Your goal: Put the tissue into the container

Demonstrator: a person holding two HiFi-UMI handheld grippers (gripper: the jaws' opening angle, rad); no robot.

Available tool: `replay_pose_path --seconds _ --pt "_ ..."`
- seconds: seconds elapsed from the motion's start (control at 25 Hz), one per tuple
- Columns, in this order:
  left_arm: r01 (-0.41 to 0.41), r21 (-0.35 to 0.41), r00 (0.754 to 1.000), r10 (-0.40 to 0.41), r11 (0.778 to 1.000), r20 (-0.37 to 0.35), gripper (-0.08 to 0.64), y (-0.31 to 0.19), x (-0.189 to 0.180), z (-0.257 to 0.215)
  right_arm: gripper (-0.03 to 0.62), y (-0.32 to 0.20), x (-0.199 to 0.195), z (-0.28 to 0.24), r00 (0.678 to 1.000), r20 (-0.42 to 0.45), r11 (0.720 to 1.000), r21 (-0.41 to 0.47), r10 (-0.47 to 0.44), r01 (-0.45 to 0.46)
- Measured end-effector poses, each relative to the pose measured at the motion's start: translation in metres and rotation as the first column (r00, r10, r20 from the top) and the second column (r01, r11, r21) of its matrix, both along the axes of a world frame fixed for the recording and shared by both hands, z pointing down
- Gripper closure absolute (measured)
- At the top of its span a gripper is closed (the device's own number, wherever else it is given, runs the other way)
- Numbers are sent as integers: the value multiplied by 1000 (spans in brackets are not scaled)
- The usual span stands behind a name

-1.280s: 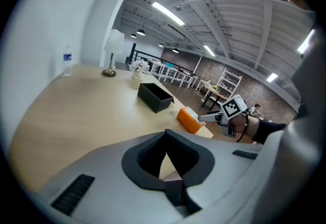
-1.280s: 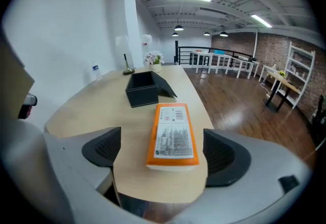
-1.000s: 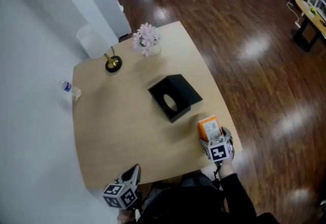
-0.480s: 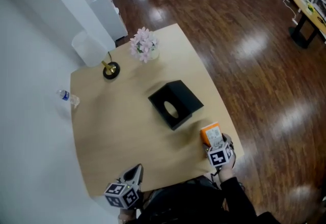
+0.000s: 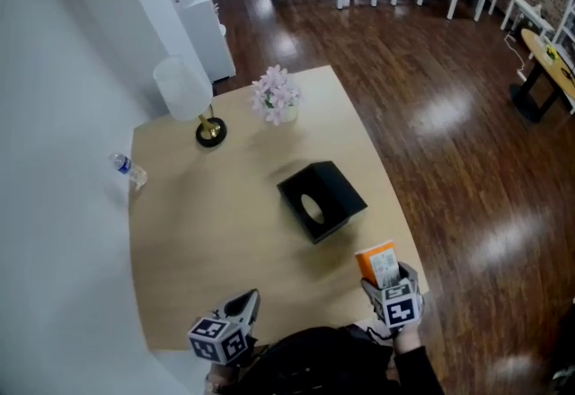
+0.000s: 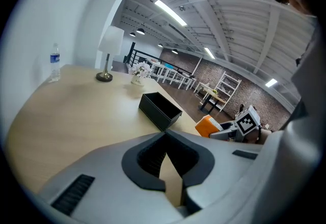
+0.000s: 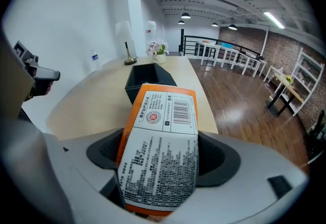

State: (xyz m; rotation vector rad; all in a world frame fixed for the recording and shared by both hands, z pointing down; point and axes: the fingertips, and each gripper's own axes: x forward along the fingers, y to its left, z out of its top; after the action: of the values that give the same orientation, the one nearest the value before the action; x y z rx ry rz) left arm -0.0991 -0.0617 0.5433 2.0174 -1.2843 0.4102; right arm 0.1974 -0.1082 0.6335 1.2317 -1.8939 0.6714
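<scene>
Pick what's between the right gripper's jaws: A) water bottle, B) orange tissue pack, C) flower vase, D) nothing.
B: in the right gripper view, the right gripper has the orange tissue pack between its jaws, which have just been closing on it.

Tissue pack (image 5: 375,257) held over the desk's (image 5: 207,232) near right corner, apart from the container (image 5: 322,201).
The right gripper (image 5: 386,276) has the orange pack upright between its fingers, which have just been closing on it. The black container sits mid-desk. The left gripper (image 5: 244,305) hovers at the near edge. A lamp (image 5: 184,88), flowers (image 5: 276,97) and a water bottle (image 5: 128,171) stand along the far and left sides.
</scene>
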Motion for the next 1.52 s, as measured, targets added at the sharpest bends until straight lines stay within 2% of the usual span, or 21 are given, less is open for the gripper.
replay_pose_path --seconds 0.24,0.44,0.76,1.0,1.36,1.52 --pt "-10 17 1000 10 1000 -1 554 -6 -9 0 165 -39 -55 -36 996 26 994 67 -88 86" --pt "9 3 1000 -9 1000 -9 555 -3 -23 3 165 -97 -113 -62 980 10 971 138 -199 195" --pt "68 -26 998 -68 997 -9 555 -5 -51 10 164 -173 -177 -55 956 -40 948 125 -289 292" --pt "95 -62 995 -96 993 -8 555 -6 -61 18 164 -206 -191 -32 956 -67 953 82 -286 291" --pt "110 -107 994 -110 988 2 555 -8 -64 28 164 -219 -200 13 955 -57 957 -29 -291 290" --pt "115 -110 993 -113 987 19 554 -8 -66 29 161 -221 -200 18 954 -41 955 -41 -297 295"
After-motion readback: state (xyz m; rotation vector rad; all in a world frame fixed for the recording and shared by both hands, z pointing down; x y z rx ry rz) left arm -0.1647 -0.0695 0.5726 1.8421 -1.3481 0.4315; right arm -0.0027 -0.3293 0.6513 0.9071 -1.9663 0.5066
